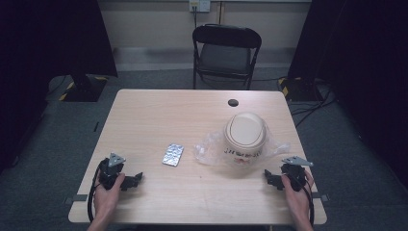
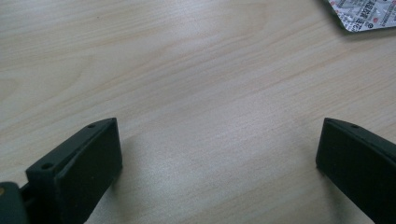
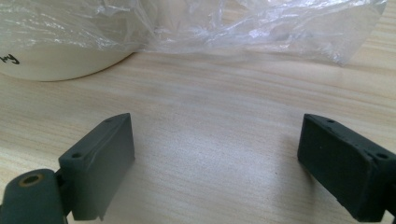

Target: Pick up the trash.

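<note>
— While both grippers rest at the near edge, what worries you?

— I have the left gripper [image 1: 135, 179] with jaws wide apart over bare table [image 1: 159, 110], holding nothing; the right gripper [image 1: 267, 176] is the same. The blister pack [image 1: 173, 154] lies flat mid-table, well apart from the left one. The tub [image 1: 245, 136] stands in its plastic bag [image 1: 208, 150], near the right one.

— So the risks?

— A flat, slick pack may skate away if I nip its edge. And loose film could snag a jaw and drag or tip the tub.
</note>
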`<state>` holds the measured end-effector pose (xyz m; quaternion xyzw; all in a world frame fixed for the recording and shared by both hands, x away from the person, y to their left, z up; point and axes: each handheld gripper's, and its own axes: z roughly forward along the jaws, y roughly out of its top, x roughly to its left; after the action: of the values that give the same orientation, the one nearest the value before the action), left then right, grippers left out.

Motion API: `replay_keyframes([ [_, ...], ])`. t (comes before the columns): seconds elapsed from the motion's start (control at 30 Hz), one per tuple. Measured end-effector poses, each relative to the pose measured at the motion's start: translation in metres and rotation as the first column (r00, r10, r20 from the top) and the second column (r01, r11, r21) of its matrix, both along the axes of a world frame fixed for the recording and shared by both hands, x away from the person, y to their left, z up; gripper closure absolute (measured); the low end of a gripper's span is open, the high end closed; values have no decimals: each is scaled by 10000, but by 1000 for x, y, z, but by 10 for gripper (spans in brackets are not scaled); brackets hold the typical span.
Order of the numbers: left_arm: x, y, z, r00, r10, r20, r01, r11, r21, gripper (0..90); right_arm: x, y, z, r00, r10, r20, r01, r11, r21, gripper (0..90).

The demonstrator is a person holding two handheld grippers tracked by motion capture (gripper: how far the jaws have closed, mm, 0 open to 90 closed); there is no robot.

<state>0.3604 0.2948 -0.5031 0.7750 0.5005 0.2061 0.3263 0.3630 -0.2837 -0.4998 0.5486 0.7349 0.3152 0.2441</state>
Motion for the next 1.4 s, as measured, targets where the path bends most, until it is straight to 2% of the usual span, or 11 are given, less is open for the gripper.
replay_keyframes([
  [0.23, 1, -2, 0, 9999, 169, -9, -169, 9999, -17, 1, 0, 0, 0, 10000, -6, -6, 6, 10000, 0, 103],
  [0.3, 1, -1, 2, 9991, 404, 126, -402, 9991, -110, 49, 0, 0, 0, 10000, -6, -5, 6, 10000, 2, 103],
  [0.37, 1, 1, 4, 9982, 558, 205, -555, 9983, -152, 177, 0, 0, 0, 10000, -6, -4, 6, 10000, -3, 104],
  [0.47, 0, 1, 6, 9985, 488, 233, -478, 9980, -414, 157, 0, 0, 0, 10000, 3, 2, -3, 10000, 0, 104],
  [0.63, -5, -7, 18, 9965, -65, 829, 175, 9911, -1323, 189, 0, 0, 0, 10000, 5, 10, -5, 10000, -16, 104],
  [0.83, -5, -23, 27, 9914, -799, 1038, 978, 9787, -1803, 190, 0, 0, 0, 10000, 7, 6, -7, 10000, -11, 104],
  [0.93, -2, -29, 31, 9867, -1067, 1227, 1272, 9766, -1734, 190, -1, 0, 0, 10000, 85, -7, -85, 10000, 1, 104],
  [1.07, 6, -40, 37, 9849, -1315, 1122, 1526, 9664, -2070, 184, -1, -1, 0, 9998, 203, 15, -203, 9998, -41, 103],
  [1.2, 16, -53, 44, 9805, -1772, 855, 1907, 9628, -1917, 195, -2, -1, 0, 9994, 335, 5, -335, 9994, -17, 103],
  [1.3, 20, -63, 51, 9762, -1932, 987, 2084, 9615, -1789, 197, -2, -2, 0, 9992, 411, 11, -411, 9992, -15, 103],
  [1.4, 25, -75, 59, 9687, -2196, 1160, 2382, 9538, -1831, 196, -2, -2, 0, 9990, 439, 9, -439, 9990, -11, 103],
])
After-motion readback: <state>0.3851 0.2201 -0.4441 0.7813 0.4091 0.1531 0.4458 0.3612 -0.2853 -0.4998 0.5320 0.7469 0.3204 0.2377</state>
